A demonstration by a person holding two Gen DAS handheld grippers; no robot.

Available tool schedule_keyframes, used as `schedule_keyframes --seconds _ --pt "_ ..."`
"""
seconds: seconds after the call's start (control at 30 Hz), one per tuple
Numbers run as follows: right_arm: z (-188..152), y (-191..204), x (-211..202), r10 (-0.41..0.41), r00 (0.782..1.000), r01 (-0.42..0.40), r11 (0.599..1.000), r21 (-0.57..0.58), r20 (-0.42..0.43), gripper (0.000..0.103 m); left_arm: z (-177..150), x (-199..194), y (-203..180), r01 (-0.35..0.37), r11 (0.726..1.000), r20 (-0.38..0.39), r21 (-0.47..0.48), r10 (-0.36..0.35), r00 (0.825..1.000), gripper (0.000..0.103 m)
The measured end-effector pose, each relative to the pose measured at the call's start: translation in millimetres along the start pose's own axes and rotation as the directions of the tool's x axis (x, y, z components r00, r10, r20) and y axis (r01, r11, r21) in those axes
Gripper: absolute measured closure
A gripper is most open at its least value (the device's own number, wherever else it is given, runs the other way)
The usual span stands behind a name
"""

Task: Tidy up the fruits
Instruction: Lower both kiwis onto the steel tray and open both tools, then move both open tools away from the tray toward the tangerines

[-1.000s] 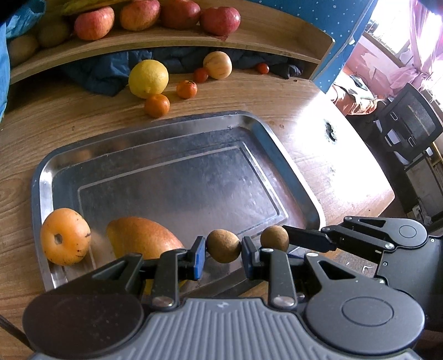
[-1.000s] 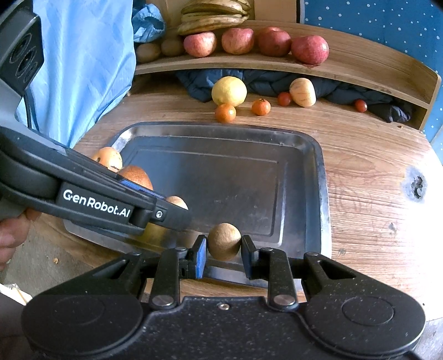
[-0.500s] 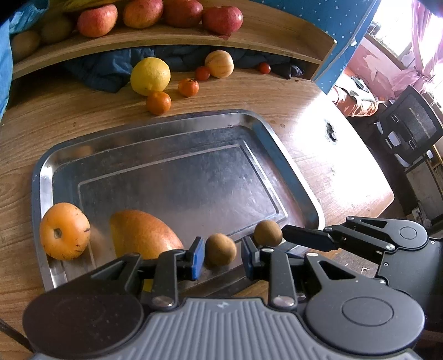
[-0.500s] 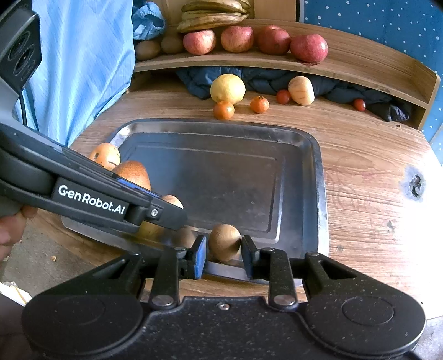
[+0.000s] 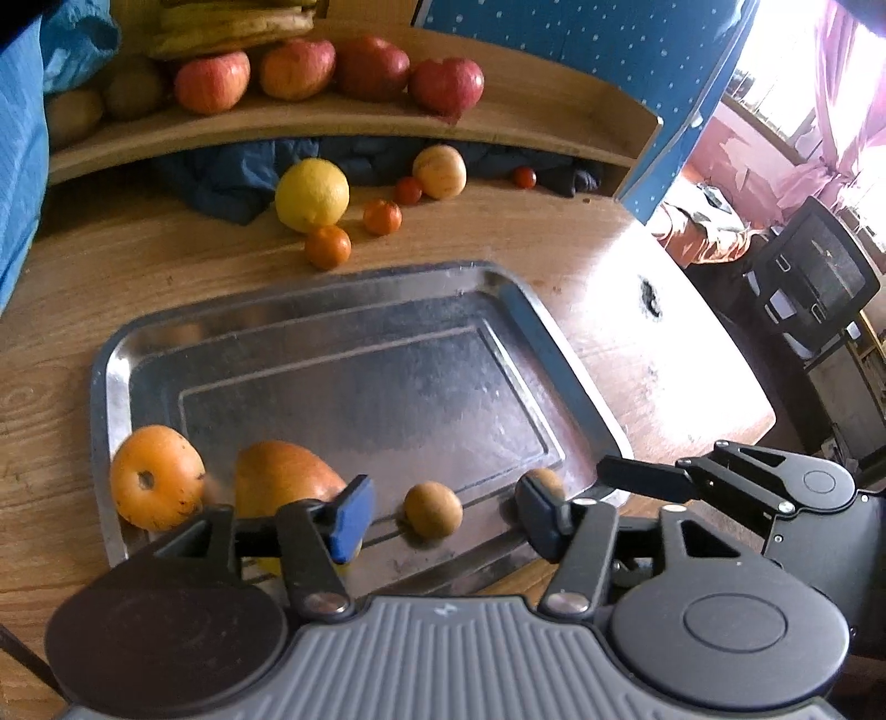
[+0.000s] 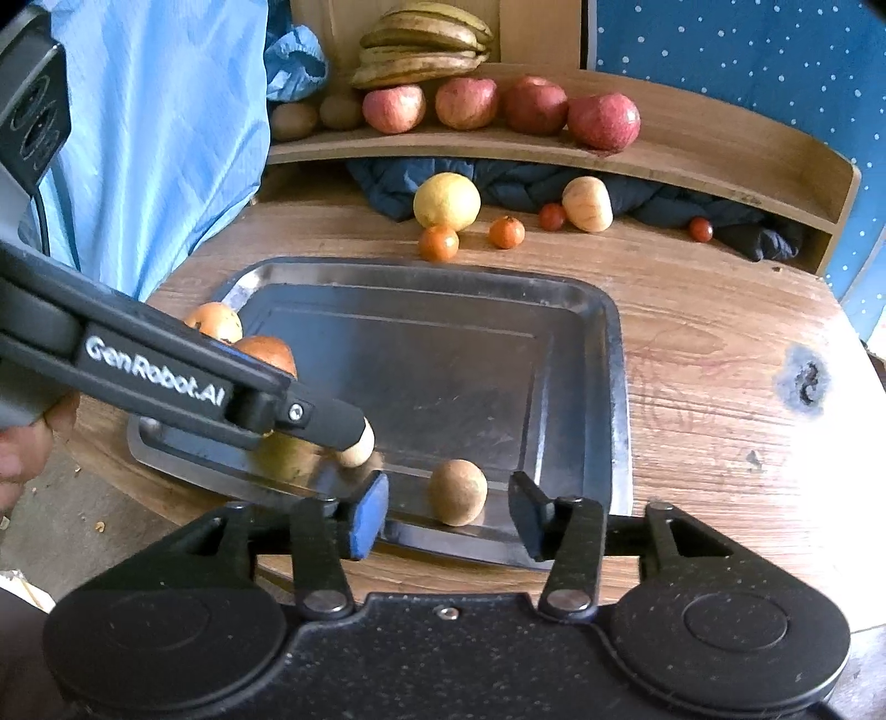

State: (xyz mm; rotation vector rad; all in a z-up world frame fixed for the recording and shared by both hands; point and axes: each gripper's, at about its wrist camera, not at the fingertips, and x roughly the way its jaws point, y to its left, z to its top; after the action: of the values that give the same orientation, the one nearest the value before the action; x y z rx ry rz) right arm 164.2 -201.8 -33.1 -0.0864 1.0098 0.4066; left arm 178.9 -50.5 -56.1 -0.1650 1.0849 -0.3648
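Note:
A steel tray (image 5: pixel 587 387) (image 6: pixel 620 387) lies on the wooden table. On its near edge rest an orange fruit (image 5: pixel 155 476), a mango (image 5: pixel 282 471) and two small brown fruits. One brown fruit (image 5: pixel 433 509) sits on the tray between the pads of my left gripper (image 5: pixel 443 512), whose jaws are opening and stand clear of it. The other brown fruit (image 6: pixel 458 492) sits likewise between the opening jaws of my right gripper (image 6: pixel 448 507), untouched. In the left wrist view the left gripper's right finger half hides it.
Beyond the tray lie a yellow citrus (image 5: pixel 313 194), two tangerines (image 5: pixel 328 246), small tomatoes and a pale fruit (image 5: pixel 439 171), before a dark cloth. A curved shelf (image 6: pixel 692 149) carries apples and bananas (image 6: pixel 423 50). The table edge and an office chair (image 5: pixel 814 282) are to the right.
Both grippers, shut on a brown fruit each a second ago, have spread their jaws. The two fruits now rest on the tray's near edge. Neither hand has shifted noticeably.

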Motion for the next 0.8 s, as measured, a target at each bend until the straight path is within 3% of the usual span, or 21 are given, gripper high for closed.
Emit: schedule_keyframes --seconds 0.13,0.3,0.5,0.8 --pt "0.0 1.8 -5.1 0.001 1.0 -0.001 1.0 -0.001 0.006 0.038 1.5 -7.9 0.2 -0.004 1.0 0.023 0.008 0.004 1.0 0.023" --pt "0.6 3.6 -9.1 0.009 1.0 -0.009 1.0 0.003 0.009 0.015 -1.2 -18.4 3.4 -0.042 0.999 0.04 0.024 0.041 0.998 0.01" --pt "0.9 5.8 -8.6 0.024 1.0 -0.024 1.0 0.0 -0.001 0.005 -10.9 -30.1 19.8 -0.112 0.993 0.029 0.029 0.111 0.993 0.005" --pt "8.3 14.9 1.0 0.046 0.999 -0.046 0.999 -0.024 -0.005 0.001 -20.7 -40.2 53.2 -0.209 0.977 0.014 -0.032 0.21 0.978 0.002"
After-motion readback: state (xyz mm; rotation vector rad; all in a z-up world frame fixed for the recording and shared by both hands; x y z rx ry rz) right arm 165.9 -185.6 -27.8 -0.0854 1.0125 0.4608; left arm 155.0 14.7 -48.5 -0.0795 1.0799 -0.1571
